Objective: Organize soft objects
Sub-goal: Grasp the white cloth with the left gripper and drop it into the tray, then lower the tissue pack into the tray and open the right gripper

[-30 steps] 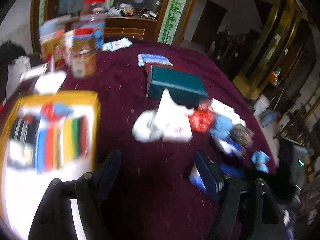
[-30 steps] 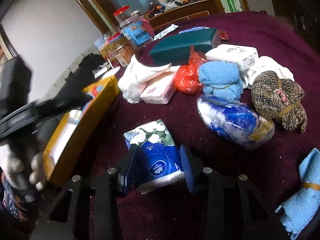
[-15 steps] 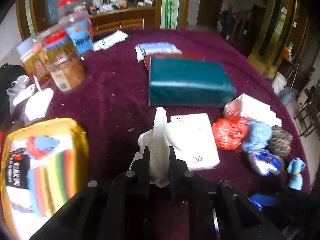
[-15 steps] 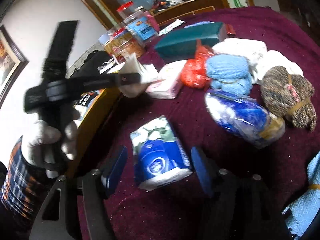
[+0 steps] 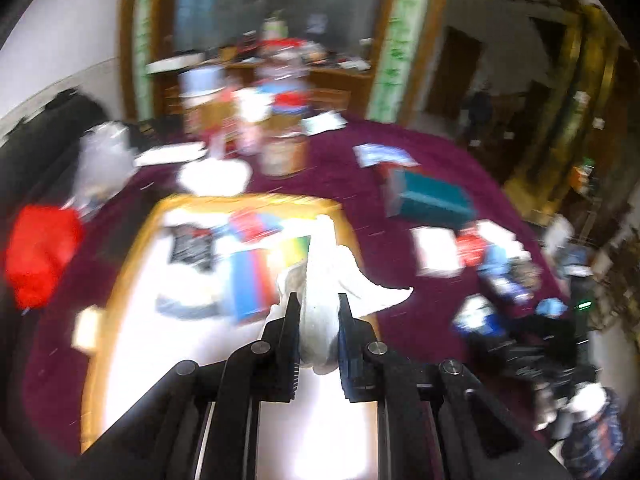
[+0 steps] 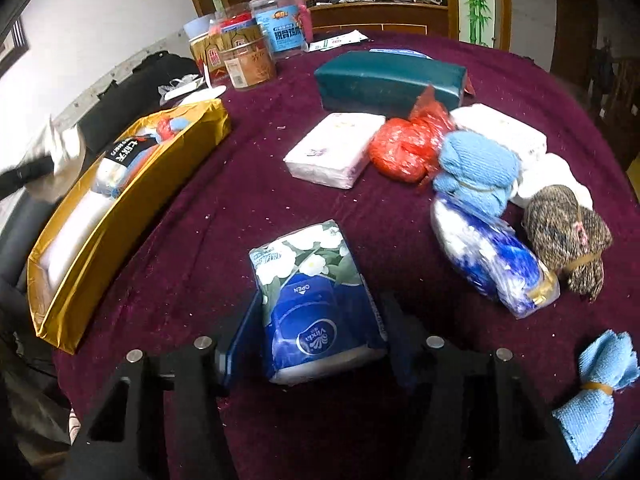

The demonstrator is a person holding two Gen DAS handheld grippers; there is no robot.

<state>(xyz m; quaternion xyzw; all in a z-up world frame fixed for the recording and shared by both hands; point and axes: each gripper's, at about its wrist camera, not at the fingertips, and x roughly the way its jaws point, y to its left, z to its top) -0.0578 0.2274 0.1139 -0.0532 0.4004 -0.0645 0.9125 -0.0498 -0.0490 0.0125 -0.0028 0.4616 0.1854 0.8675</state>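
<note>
My left gripper [image 5: 318, 312] is shut on a white cloth [image 5: 326, 276] and holds it above the gold box [image 5: 120, 280], which holds several soft items. The cloth also shows at the far left of the right wrist view [image 6: 64, 148], over the gold box [image 6: 132, 204]. My right gripper [image 6: 316, 316] is open, its fingers on either side of a blue Vinda tissue pack [image 6: 316, 300] lying on the maroon tablecloth [image 6: 224, 200]. A pink tissue pack [image 6: 332, 152], red bag [image 6: 408, 148], blue yarn [image 6: 476, 172], brown yarn [image 6: 564, 232] and a blue-white bag [image 6: 488, 256] lie beyond.
A teal box [image 6: 388, 80] lies at the back centre. Jars [image 6: 248, 60] stand at the back left. A small blue cloth bundle [image 6: 596, 388] lies at the front right. A red object [image 5: 40, 252] sits left of the gold box.
My left gripper closed on the white cloth, lifted it off the table and carried it left over the gold box. My right gripper opened around the Vinda pack and stays there.
</note>
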